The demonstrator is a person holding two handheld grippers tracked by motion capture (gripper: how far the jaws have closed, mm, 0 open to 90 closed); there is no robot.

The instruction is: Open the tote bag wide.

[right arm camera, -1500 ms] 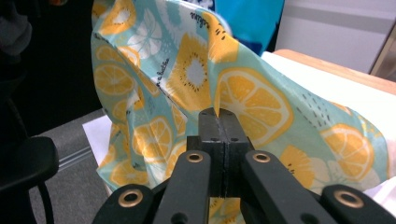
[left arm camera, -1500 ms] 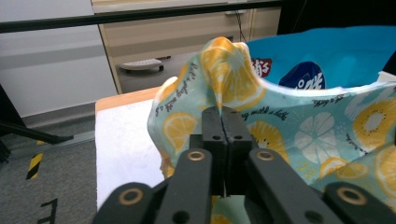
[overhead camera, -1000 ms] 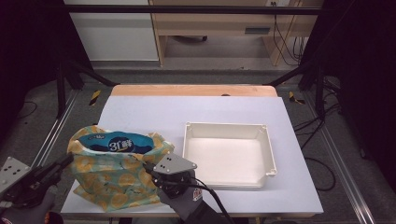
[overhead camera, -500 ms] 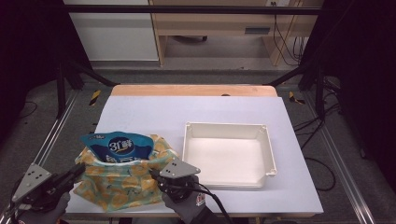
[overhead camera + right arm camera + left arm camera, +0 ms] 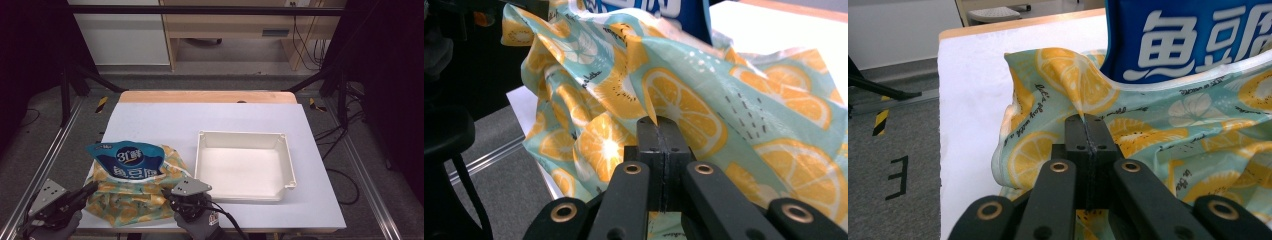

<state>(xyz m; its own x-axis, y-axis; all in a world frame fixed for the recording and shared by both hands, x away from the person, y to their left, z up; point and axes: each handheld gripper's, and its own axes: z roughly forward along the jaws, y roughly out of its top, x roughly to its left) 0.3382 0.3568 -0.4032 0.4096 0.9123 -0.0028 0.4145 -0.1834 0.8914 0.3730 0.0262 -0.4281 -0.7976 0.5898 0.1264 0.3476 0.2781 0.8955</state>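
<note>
A cloth bag [image 5: 135, 200] printed with lemons and oranges lies at the table's front left, with a blue snack packet [image 5: 130, 160] sticking out of its mouth. My left gripper [image 5: 91, 189] pinches the bag's left edge, and my right gripper [image 5: 170, 195] pinches its right edge. In the left gripper view the black jaws [image 5: 1087, 120] meet on a fold of the cloth bag [image 5: 1168, 125] below the blue packet [image 5: 1188, 35]. In the right gripper view the jaws [image 5: 658, 122] are likewise shut on a peak of the cloth bag [image 5: 704, 85].
A white rectangular tray [image 5: 242, 135] stands empty to the right of the bag on the pale table [image 5: 210, 112]. A wooden strip runs along the table's far edge. Metal rails and dark frame legs flank the table, and the table's front edge lies just under both hands.
Both grippers have sunk toward the table's front edge with the bag in them. The bag has settled lower and spread out on the table.
</note>
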